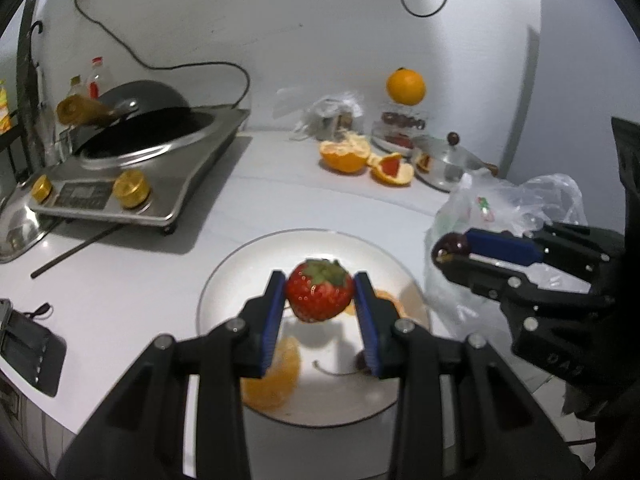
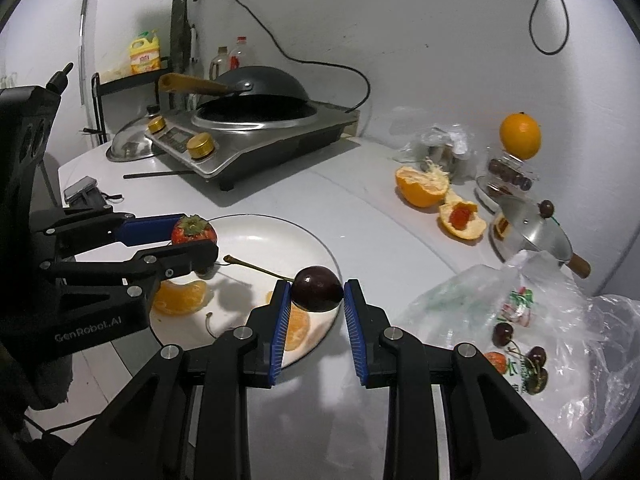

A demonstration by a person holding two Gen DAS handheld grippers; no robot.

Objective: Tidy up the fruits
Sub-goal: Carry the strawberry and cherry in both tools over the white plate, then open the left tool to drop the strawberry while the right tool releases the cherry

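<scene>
Glossy dark round cherry (image 2: 317, 289) between ribbed blue gripper pads (image 2: 281, 332); smooth white glazed plate (image 2: 280, 228) beneath; crinkled clear plastic bag (image 2: 560, 312) right; brushed steel cooker (image 2: 256, 148) beyond.

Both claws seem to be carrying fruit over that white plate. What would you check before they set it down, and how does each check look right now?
1. Left gripper clamped on the strawberry: ok, pads press both sides.
2. Right gripper clamped on the dark cherry: ok, pinched between the blue pads.
3. Strawberry above the plate: ok.
4. Cherry above the plate: ok, but close to its near rim, so moving further in seems safer.
5. Free room on the plate: ok, bare patches remain beside the orange segments.
6. The two grippers apart from each other: ok, a gap shows in both views.
</scene>
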